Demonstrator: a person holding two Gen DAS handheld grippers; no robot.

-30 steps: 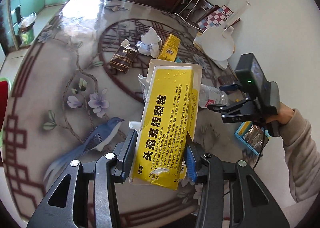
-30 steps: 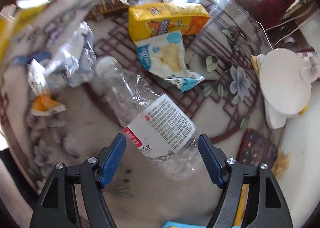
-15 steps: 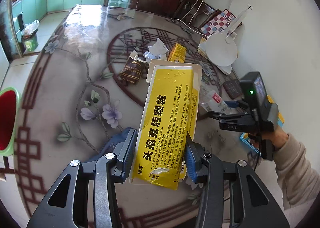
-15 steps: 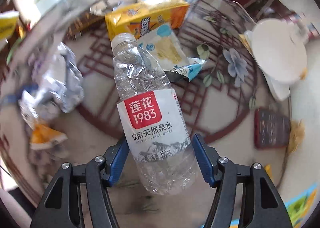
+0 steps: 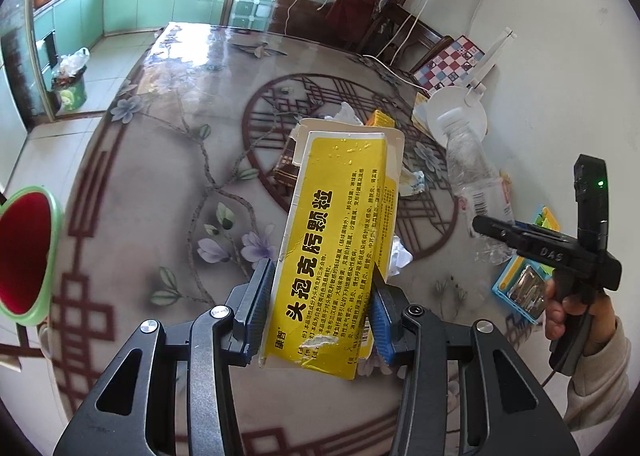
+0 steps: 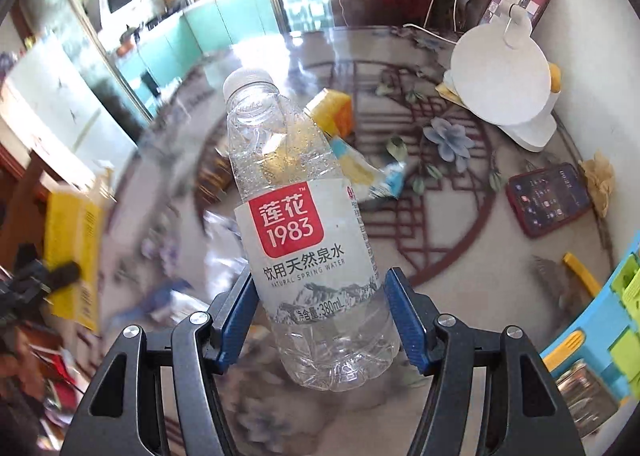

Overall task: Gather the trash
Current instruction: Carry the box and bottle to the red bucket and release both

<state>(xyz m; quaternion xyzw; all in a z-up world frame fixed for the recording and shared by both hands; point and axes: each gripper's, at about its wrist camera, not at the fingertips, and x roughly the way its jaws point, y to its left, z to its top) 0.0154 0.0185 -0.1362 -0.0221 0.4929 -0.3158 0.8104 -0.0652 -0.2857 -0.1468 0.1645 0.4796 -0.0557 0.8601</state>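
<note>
- Your left gripper [image 5: 320,316] has the flattened box [image 5: 336,256] between its pads, held above the table [image 5: 160,183].
- Your right gripper [image 6: 322,320] has the bottle [image 6: 304,223] between its pads, cap pointing away from you, off the table.
- Behind the bottle, the carton [image 6: 332,111] and wrapper [image 6: 372,175] lie on the table.
- The phone [image 6: 548,197] lies to their right, with the lamp base [image 6: 500,79] beyond it.

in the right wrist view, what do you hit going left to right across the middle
yellow box → water bottle → blue and white wrapper → phone → blue tray
</note>
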